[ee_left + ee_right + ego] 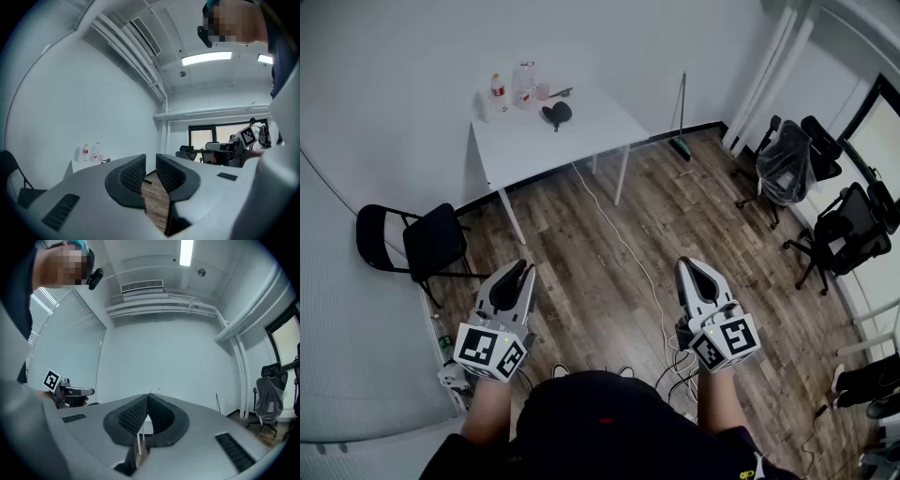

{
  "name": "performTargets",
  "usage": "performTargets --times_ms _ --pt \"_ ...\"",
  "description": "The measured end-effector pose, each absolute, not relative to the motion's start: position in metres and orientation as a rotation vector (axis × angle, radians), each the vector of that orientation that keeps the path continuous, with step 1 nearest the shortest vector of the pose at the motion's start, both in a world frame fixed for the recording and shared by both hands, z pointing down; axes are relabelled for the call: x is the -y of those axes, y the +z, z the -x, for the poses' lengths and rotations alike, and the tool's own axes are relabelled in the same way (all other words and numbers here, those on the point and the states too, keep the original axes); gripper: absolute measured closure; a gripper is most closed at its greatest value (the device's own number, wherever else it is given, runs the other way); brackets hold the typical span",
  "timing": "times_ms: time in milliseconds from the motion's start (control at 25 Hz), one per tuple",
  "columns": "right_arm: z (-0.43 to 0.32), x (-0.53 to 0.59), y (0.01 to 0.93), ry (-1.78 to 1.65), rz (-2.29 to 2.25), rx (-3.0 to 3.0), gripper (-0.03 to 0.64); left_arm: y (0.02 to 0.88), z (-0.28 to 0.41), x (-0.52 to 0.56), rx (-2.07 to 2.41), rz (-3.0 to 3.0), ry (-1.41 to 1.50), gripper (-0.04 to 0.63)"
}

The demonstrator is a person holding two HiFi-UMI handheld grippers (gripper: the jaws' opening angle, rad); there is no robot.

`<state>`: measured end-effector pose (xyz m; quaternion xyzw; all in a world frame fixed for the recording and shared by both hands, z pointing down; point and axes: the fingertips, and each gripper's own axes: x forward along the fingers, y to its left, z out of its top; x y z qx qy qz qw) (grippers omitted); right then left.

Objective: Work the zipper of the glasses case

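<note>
I hold both claws level above the wooden floor [609,272], well short of the white surface [591,131] across the room. The left claw [522,272] has its jaws drawn in to a thin slit with nothing between them. The right claw [690,270] has its tips pressed together and is also empty. The dark glasses case [556,114] lies on the surface towards the wall side, near a bottle [498,94] and a clear jug [524,84], well apart from both claws. A black folding chair [427,242] stands at my left.
</note>
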<state>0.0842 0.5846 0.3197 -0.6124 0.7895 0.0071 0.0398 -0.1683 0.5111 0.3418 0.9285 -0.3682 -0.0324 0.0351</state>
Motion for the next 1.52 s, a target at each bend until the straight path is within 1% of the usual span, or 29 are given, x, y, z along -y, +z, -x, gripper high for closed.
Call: performTargets --times_ms 320,1040,1240,1520 --pt "-0.084 -0.587 0.321 0.017 1.884 -2.429 0.597 0.339 0.165 -0.514 1.115 -2.862 -0.09 0.511" --pt "-0.119 -0.595 0.331 -0.053 1.826 -2.408 0.597 0.348 0.139 -0.533 1.131 -2.837 -0.049 0.511" --pt "-0.143 -0.599 0.335 -0.001 1.851 -2.423 0.597 0.35 0.117 -0.54 1.164 -2.821 -0.041 0.511" --pt "-0.191 -0.607 0.345 -0.058 1.81 -2.409 0.597 0.348 0.083 -0.549 1.211 -2.77 -0.083 0.511"
